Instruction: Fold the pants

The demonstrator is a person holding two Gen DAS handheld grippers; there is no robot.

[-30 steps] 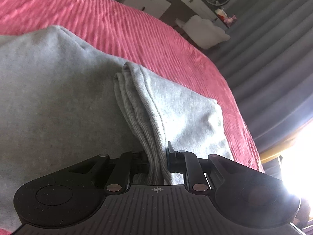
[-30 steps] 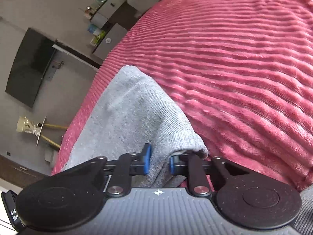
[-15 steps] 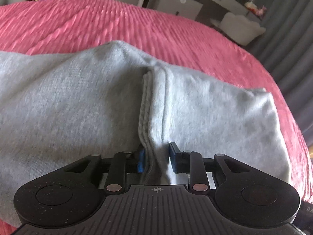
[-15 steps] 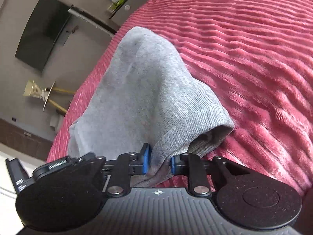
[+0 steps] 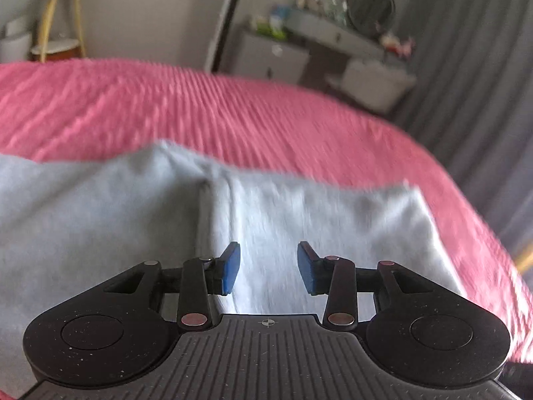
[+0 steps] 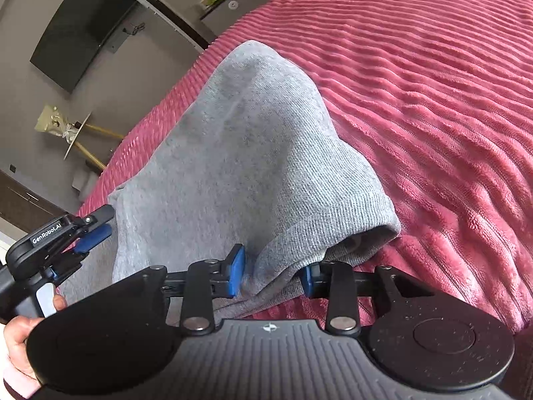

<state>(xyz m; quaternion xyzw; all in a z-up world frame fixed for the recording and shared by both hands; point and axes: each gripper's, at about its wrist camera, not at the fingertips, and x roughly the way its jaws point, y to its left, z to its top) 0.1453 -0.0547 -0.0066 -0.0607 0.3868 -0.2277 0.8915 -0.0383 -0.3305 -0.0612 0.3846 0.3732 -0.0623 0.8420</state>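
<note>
Grey pants (image 5: 299,216) lie folded on the pink ribbed bedspread (image 5: 233,110). My left gripper (image 5: 268,266) hovers just over them; its jaws are opening and its blue pads (image 5: 230,266) have nothing between them. In the right wrist view the pants (image 6: 250,150) end in a cuffed edge that drapes loosely between the jaws of my right gripper (image 6: 271,273). Those jaws are opening too, and the pads do not press the cloth. The left gripper (image 6: 90,233) and a hand (image 6: 20,350) show at the left edge there.
The bedspread (image 6: 433,100) stretches far to the right. Beyond the bed stand a dresser with a round mirror (image 5: 333,33), a white chair (image 5: 373,80), grey curtains (image 5: 466,66), a small side table (image 5: 60,16) and a wall television (image 6: 83,26).
Both grippers have let go: the left jaws parted off the folded edge and the view tipped upward. The right jaws spread wider, and the cuff now lies slack between them.
</note>
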